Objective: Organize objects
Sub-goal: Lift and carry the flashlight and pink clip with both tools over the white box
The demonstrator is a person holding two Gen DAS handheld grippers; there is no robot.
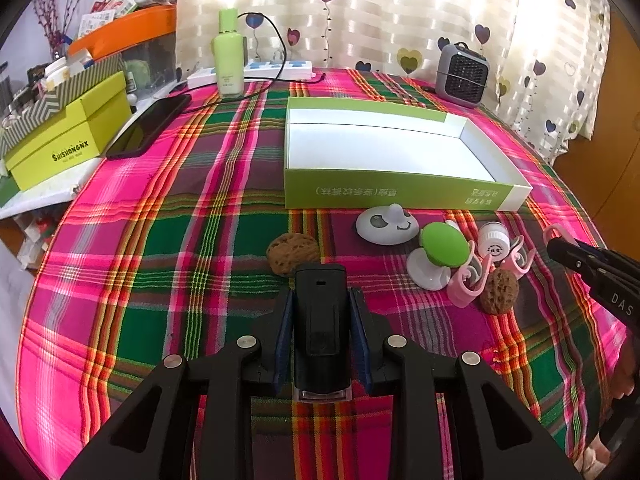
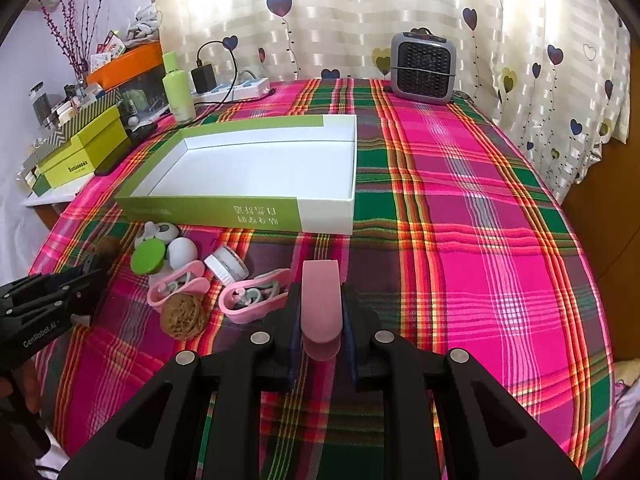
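Black clip-like object (image 1: pixel 320 328) clamped in left tongs (image 1: pixel 320 300); pink clip (image 2: pixel 321 300) clamped in right tongs (image 2: pixel 321 300); green-and-white box (image 1: pixel 396 190) beyond, on desk.

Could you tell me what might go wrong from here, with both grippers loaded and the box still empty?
1. The left gripper holds a black device just above a walnut; lowering it could knock the walnut away.
2. The right gripper grips a smooth pink clip that could slip on the way to the green box.
3. The crowded pile round the small white jar may scatter.
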